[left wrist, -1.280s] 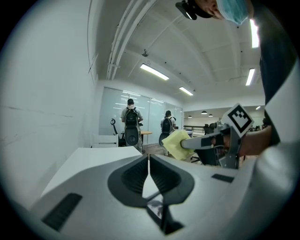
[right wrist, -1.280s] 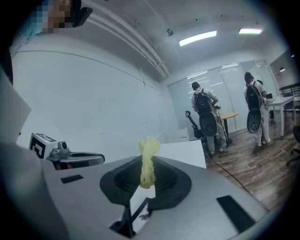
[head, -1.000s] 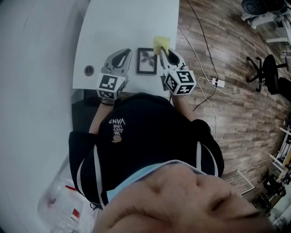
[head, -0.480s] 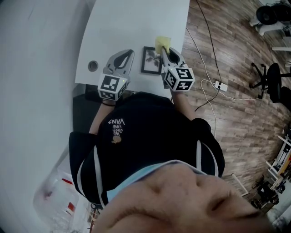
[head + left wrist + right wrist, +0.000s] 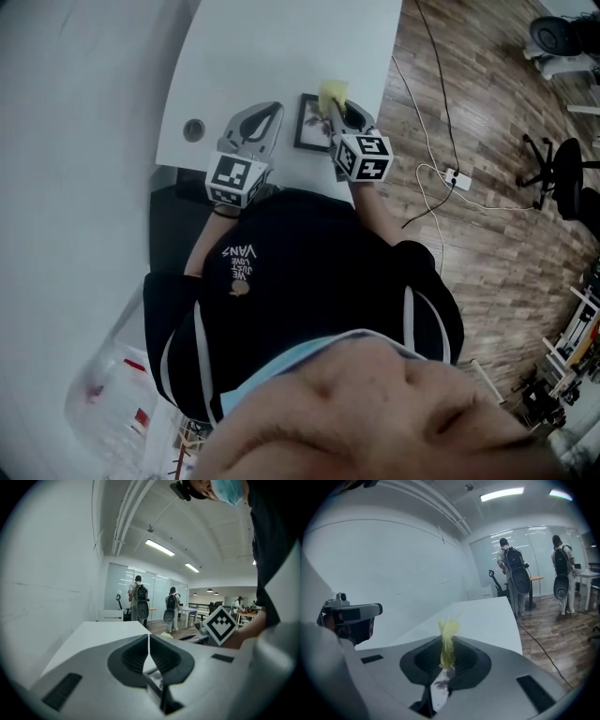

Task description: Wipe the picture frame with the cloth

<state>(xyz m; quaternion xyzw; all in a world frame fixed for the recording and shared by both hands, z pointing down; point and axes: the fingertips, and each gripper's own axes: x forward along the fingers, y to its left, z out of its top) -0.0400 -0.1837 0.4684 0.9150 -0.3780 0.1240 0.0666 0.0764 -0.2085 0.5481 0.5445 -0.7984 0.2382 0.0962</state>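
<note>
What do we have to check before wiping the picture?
1. Cloth gripped: ok. The right hand-held gripper has its jaws shut on the yellow cloth.
2. Picture frame ready: ok. It lies flat on the white table, between the two grippers.
3. Cloth touching the frame: cannot tell. In the head view it sits at the frame's far right corner, but contact is unclear.
4. Frame held steady: not ok. The left hand-held gripper has its jaws together on nothing, beside the frame.
</note>
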